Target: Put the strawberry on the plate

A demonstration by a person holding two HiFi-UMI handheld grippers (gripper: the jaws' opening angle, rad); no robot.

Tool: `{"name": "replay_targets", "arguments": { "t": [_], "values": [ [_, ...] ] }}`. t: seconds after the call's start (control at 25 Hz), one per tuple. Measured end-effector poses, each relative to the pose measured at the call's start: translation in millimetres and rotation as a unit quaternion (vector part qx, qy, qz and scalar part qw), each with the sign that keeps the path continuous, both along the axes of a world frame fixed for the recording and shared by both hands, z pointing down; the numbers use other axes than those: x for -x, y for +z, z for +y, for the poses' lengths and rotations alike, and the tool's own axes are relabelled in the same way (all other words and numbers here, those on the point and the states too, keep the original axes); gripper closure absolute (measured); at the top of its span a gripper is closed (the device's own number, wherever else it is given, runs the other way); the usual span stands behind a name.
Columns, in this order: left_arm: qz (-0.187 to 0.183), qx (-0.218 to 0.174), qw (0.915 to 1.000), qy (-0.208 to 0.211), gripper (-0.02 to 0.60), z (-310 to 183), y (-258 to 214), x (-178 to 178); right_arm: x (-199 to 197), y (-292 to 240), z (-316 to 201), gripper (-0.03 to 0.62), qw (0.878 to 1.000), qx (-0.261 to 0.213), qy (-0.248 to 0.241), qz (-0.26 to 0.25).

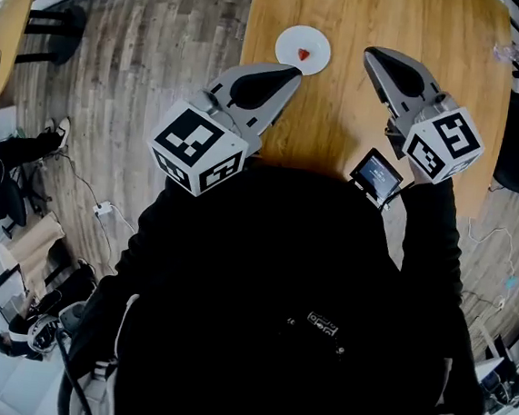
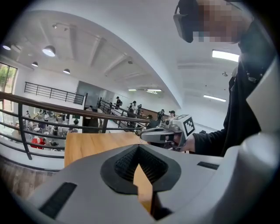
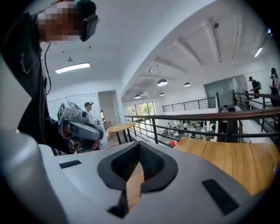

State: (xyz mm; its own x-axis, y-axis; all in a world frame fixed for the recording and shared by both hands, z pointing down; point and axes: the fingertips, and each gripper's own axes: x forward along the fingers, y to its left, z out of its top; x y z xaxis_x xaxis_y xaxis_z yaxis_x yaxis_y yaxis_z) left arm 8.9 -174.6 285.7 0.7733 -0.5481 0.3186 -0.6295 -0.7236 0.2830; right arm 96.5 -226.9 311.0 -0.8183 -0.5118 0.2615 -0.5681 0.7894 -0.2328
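A small red strawberry [image 1: 303, 54] lies on the white plate [image 1: 318, 37], which stands on the wooden table [image 1: 397, 15] near its left edge. My left gripper [image 1: 295, 72] is held just in front of the plate, its jaws shut with nothing between them; it points level over the table [image 2: 138, 146]. My right gripper [image 1: 369, 52] hangs to the right of the plate, also shut and empty [image 3: 140, 144]. Each gripper shows in the other's view: the right one [image 2: 164, 134] and the left one [image 3: 81, 129]. Neither gripper view shows the plate or the strawberry.
The table's left edge [image 1: 242, 73] drops to a wood-plank floor. A second round table [image 1: 2, 31] is at far left and a dark chair [image 1: 518, 154] at right. A small screen [image 1: 377, 177] is mounted on the right gripper. A railing [image 3: 197, 119] runs beyond the table.
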Motion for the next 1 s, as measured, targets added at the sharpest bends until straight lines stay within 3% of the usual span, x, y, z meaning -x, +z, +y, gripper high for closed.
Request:
{"name": "replay_targets", "arguments": {
  "t": [0.28, 0.48, 0.72, 0.88, 1.0],
  "values": [
    [0.009, -0.017, 0.9986, 0.049, 0.580, -14.0, -6.9, -40.6, -26.2, -30.6, 23.3, 0.576, 0.999, -0.025, 0.008, -0.039],
    [0.046, -0.012, 0.9975, 0.052, 0.580, -14.2, -15.8, -66.9, -45.5, -29.7, 38.8, 0.576, 0.997, -0.016, 0.038, -0.058],
    [0.015, -0.003, 0.9934, 0.113, 0.580, 3.4, -7.6, -105.7, -59.7, -23.8, 45.1, 0.576, 0.997, -0.010, 0.055, -0.056],
    [0.000, -0.010, 0.9921, 0.125, 0.580, 8.5, -7.0, -104.1, -63.1, -22.7, 43.3, 0.576, 0.996, -0.012, 0.062, -0.069],
    [0.014, 0.004, 0.9928, 0.119, 0.580, 10.6, -6.2, -102.8, -57.2, -22.9, 43.9, 0.576, 0.995, -0.017, 0.058, -0.078]
  ]
}}
